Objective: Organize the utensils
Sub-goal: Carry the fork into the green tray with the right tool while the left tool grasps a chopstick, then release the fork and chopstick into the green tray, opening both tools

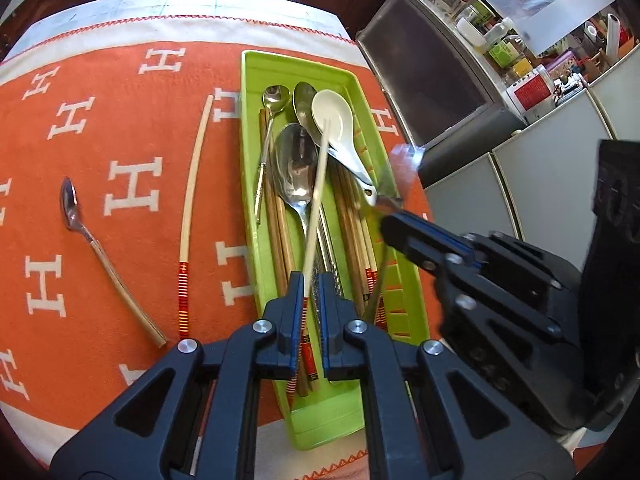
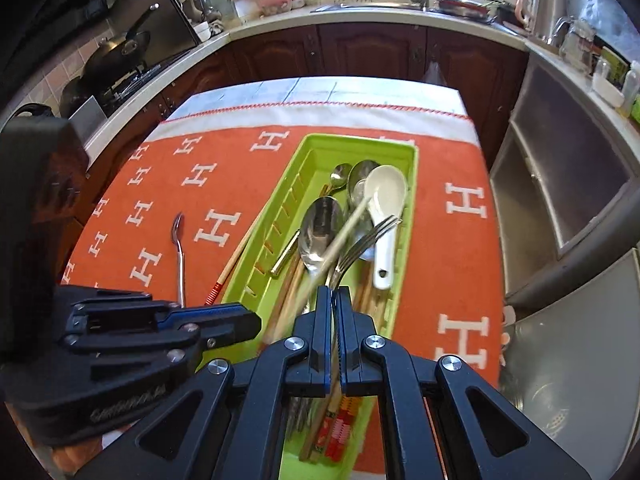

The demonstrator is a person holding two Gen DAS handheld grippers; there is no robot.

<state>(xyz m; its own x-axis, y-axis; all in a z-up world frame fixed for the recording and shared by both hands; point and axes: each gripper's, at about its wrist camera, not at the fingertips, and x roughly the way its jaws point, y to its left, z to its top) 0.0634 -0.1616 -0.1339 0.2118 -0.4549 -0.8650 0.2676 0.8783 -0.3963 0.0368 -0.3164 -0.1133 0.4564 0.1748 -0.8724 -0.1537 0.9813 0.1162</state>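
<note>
A green utensil tray [image 1: 250, 128] [image 2: 406, 240] on an orange cloth holds metal spoons, a white ceramic spoon [image 1: 340, 128] [image 2: 386, 200] and several chopsticks. My left gripper [image 1: 311, 280] is over the tray's near end, its jaws slightly apart around a pale chopstick [image 1: 318, 200] [image 2: 348, 232] that leans against the left pad. My right gripper [image 2: 333, 292] is shut on a metal fork [image 2: 360, 244] held above the tray; it shows at right in the left wrist view [image 1: 394, 208]. A second pale chopstick [image 1: 194, 184] [image 2: 236, 260] and a small spoon [image 1: 72, 204] [image 2: 178, 236] lie on the cloth left of the tray.
The orange cloth [image 1: 120, 240] with white H letters covers a small table. Grey cabinets [image 2: 560, 216] stand right of the table. A kitchen counter with a sink [image 2: 400, 12] and a stove with a pan [image 2: 116, 56] lie beyond.
</note>
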